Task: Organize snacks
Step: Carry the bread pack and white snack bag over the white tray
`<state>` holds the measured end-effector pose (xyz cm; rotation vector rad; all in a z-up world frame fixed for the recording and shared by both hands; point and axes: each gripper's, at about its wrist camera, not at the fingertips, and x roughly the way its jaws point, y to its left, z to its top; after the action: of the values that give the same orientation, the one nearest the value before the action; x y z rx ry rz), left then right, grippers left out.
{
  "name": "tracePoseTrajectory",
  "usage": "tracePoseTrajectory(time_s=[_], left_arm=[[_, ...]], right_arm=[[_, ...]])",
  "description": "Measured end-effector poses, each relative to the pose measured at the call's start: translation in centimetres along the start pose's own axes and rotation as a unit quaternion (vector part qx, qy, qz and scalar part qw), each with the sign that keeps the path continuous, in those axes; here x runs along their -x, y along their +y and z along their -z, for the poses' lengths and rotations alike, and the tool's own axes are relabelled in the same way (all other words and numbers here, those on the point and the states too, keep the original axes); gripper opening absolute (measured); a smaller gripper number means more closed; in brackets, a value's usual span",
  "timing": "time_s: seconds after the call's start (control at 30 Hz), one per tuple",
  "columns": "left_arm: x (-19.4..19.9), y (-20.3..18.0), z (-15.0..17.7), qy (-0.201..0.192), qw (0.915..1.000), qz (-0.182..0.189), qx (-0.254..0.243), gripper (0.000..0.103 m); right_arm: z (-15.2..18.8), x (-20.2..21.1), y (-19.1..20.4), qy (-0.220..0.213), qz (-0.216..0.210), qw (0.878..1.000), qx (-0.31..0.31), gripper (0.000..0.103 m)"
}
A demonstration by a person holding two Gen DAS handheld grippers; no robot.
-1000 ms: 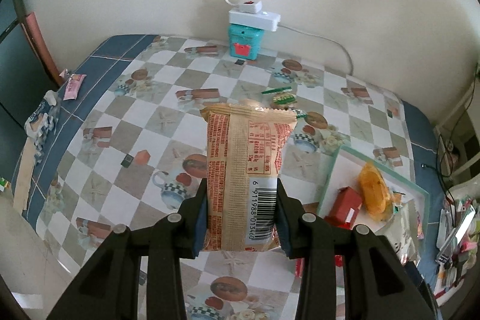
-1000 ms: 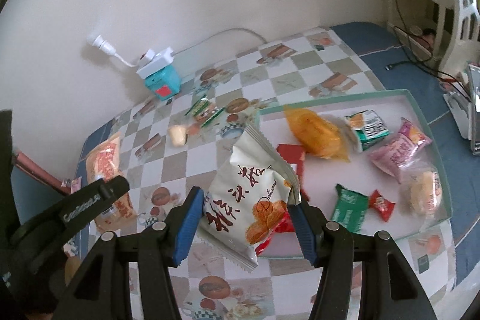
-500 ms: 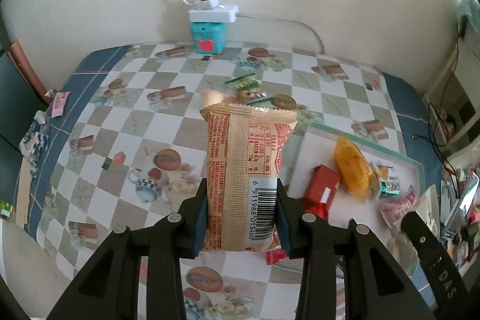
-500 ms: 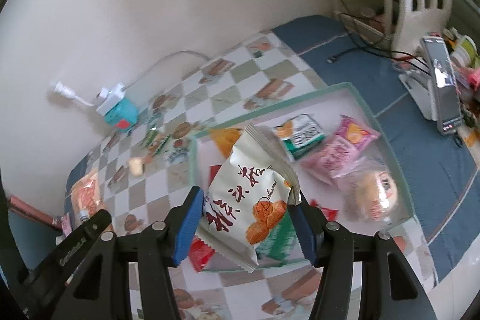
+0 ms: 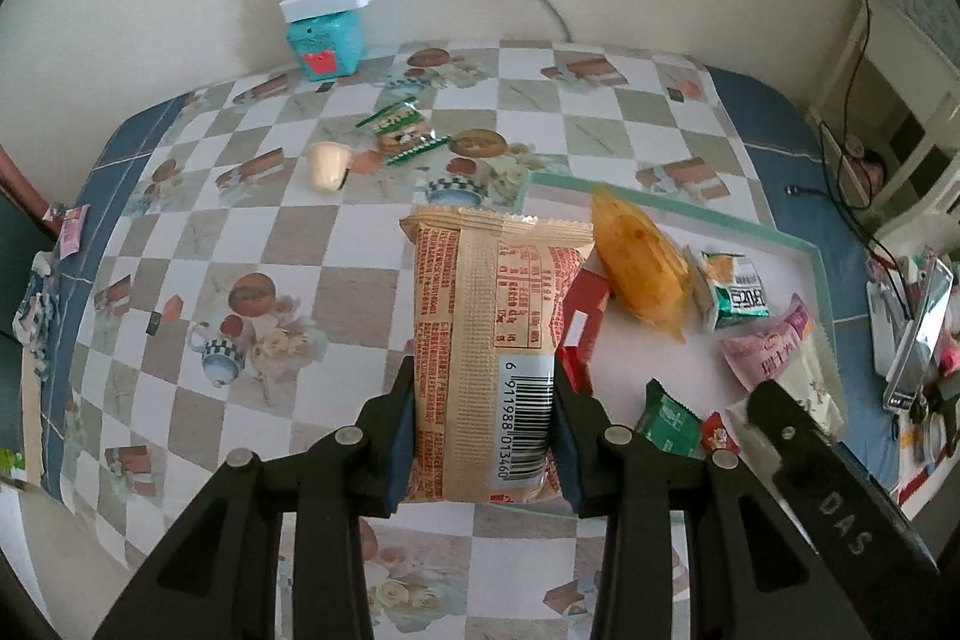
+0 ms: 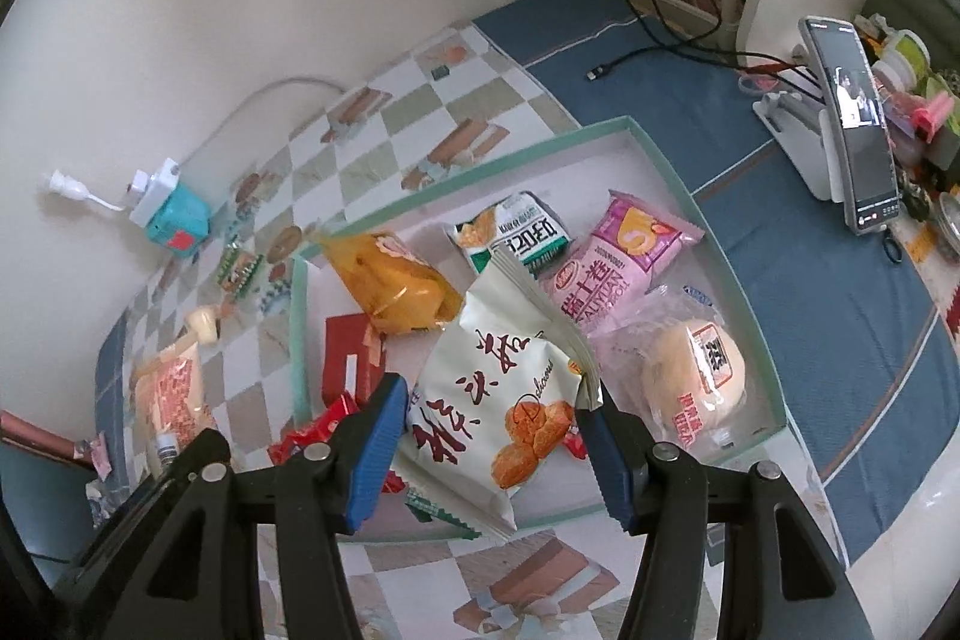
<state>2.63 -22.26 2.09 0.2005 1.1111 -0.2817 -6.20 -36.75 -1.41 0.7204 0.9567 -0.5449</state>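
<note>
My left gripper (image 5: 483, 436) is shut on a tan and orange snack packet (image 5: 486, 340), barcode side up, hanging over the left edge of a shallow white tray with a green rim (image 5: 750, 227). My right gripper (image 6: 492, 436) is shut on a white snack bag with red characters (image 6: 498, 400), held over the same tray (image 6: 690, 196). In the tray lie an orange packet (image 6: 396, 283), a red box (image 6: 348, 358), a green and white packet (image 6: 522, 232), a pink packet (image 6: 624, 262) and a wrapped bun (image 6: 696, 376). The left gripper's packet (image 6: 174, 394) shows at the left of the right wrist view.
The table has a checkered cloth (image 5: 240, 232). A small cream cup (image 5: 327, 165) and green wrapped snacks (image 5: 399, 130) lie on it near the back. A teal box under a white power strip (image 5: 327, 34) stands by the wall. A phone on a stand (image 6: 852, 124) and cables sit right of the tray.
Both grippers have moved rightward and a little lower, from over the checkered cloth to over the tray, each still holding its packet. The tray fills more of both views.
</note>
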Motion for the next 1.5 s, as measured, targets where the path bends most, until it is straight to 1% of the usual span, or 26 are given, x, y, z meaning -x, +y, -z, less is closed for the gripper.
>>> tracePoseTrajectory(time_s=[0.3,0.53,0.83,0.97,1.2,1.5], left_arm=[[-1.2,-0.3,0.0,0.012,0.9999,0.006,-0.009,0.04],[-3.0,-0.6,-0.2,0.036,0.9992,0.016,-0.008,0.04],[-4.6,-0.1,-1.6,0.056,0.9975,0.043,0.012,0.04],[-5.2,0.0,-2.6,0.062,0.996,0.061,0.021,0.04],[-5.6,-0.5,-3.9,0.059,0.9949,0.081,0.013,0.04],[-6.1,-2.1,-4.2,0.063,0.9928,0.102,-0.008,0.04]], right_arm=[[0.2,-1.3,-0.1,0.018,0.014,1.0,0.003,0.062],[0.1,-2.4,-0.4,0.029,0.026,0.999,-0.002,0.062],[-0.4,-3.4,-0.9,0.036,0.034,0.999,-0.017,0.062],[-0.8,-3.9,-1.0,0.039,0.04,0.998,-0.02,0.062],[-1.3,-4.6,-0.7,0.039,0.053,0.998,-0.018,0.063],[-1.3,-5.3,0.0,0.047,0.063,0.997,-0.008,0.063]])
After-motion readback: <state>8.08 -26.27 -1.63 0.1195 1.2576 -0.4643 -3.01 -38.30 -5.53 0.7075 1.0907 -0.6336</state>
